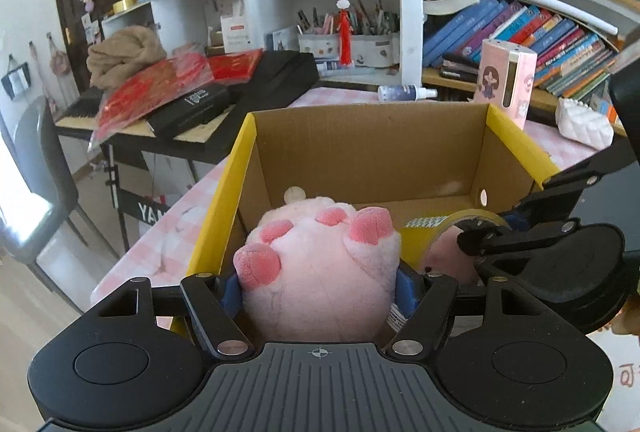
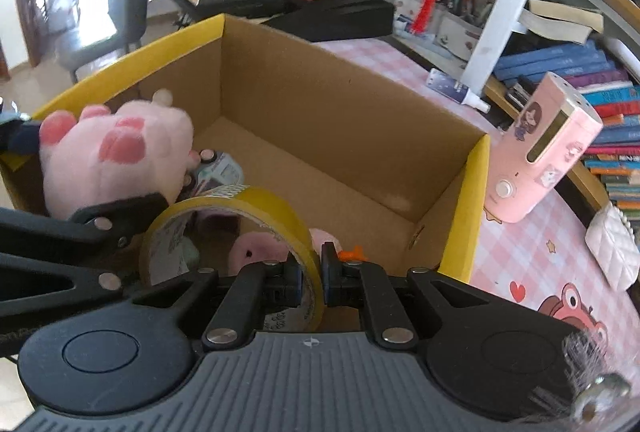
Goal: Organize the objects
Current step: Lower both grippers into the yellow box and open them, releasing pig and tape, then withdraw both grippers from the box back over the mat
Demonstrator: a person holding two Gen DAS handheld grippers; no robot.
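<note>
My left gripper (image 1: 318, 282) is shut on a pink plush paw toy (image 1: 320, 272) and holds it over the near end of an open cardboard box with yellow outer walls (image 1: 360, 152). My right gripper (image 2: 311, 278) is shut on the rim of a yellow tape roll (image 2: 240, 208) and holds it just inside the box's near edge (image 2: 476, 192). In the right wrist view the plush paw (image 2: 116, 156) hangs at the box's left. A small pink plush (image 2: 256, 252) and a small toy car (image 2: 220, 168) lie on the box floor under them.
The box stands on a pink checked tablecloth (image 2: 520, 256). A pink cartoon-printed device (image 2: 540, 152) and a white quilted pouch (image 2: 612, 252) sit to the right of the box. A spray bottle (image 1: 406, 92), bookshelf and a cluttered keyboard stand (image 1: 180, 112) are behind.
</note>
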